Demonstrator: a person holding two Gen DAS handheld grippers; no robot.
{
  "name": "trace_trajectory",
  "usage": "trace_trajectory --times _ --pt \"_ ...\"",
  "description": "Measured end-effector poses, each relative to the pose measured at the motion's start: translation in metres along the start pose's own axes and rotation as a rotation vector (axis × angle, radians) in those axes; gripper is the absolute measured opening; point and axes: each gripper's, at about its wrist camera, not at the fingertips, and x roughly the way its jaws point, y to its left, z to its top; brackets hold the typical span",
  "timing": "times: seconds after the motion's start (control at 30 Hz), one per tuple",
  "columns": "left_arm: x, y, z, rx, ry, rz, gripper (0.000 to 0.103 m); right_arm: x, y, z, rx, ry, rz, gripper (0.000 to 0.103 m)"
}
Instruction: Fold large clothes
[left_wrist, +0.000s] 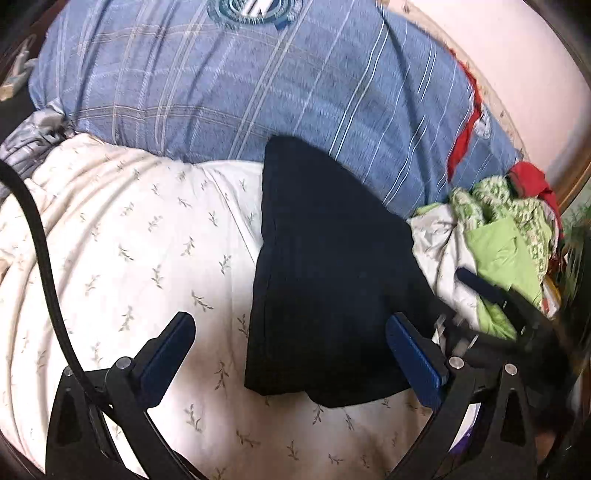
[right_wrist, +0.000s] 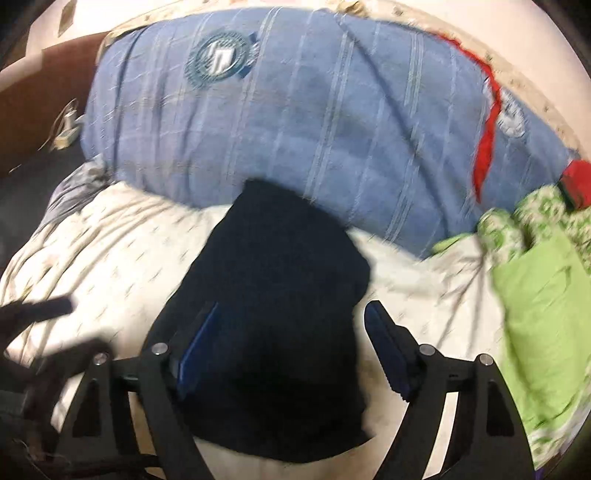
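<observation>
A dark navy garment (left_wrist: 332, 266), folded into a long narrow shape, lies flat on the white leaf-print bedspread (left_wrist: 129, 240). My left gripper (left_wrist: 291, 332) stands open above its near end, one blue pad over the sheet and the other at the garment's right edge. Beyond that pad, part of the other gripper (left_wrist: 480, 288) shows. In the blurred right wrist view the same garment (right_wrist: 280, 258) lies under my right gripper (right_wrist: 293, 308), which is open. Its left finger is over the cloth and its right finger over the bedspread (right_wrist: 424, 295). Neither gripper holds anything.
A big blue striped pillow (left_wrist: 240, 81) lies along the far side of the bed. A heap of green, patterned and red clothes (left_wrist: 498, 229) sits at the right. A black cable (left_wrist: 40, 240) crosses the left. A pink wall (left_wrist: 498, 48) rises behind.
</observation>
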Motion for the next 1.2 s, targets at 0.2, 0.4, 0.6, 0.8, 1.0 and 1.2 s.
trace_trajectory --times 0.2,0.4,0.6,0.8,1.0,1.2 --pt "0.046 -0.027 -0.013 0.172 0.024 0.09 0.102 0.055 -0.02 -0.047 0.133 0.151 0.03 0.077" --pt "0.081 -0.023 -0.045 0.255 0.09 0.158 0.103 0.061 -0.036 -0.07 0.195 0.181 0.025 0.077" --pt "0.048 -0.031 -0.046 0.274 0.001 0.18 0.102 0.024 -0.028 -0.06 0.179 0.066 -0.007 0.076" --pt "0.04 -0.024 -0.041 0.247 -0.005 0.211 0.102 0.044 -0.019 -0.066 0.129 0.103 -0.008 0.076" --pt "0.038 -0.022 -0.043 0.253 -0.002 0.228 0.102 0.062 -0.02 -0.089 0.123 0.147 -0.013 0.08" --pt "0.033 -0.024 -0.042 0.249 -0.019 0.23 0.102 0.034 -0.04 -0.075 0.179 0.073 -0.037 0.08"
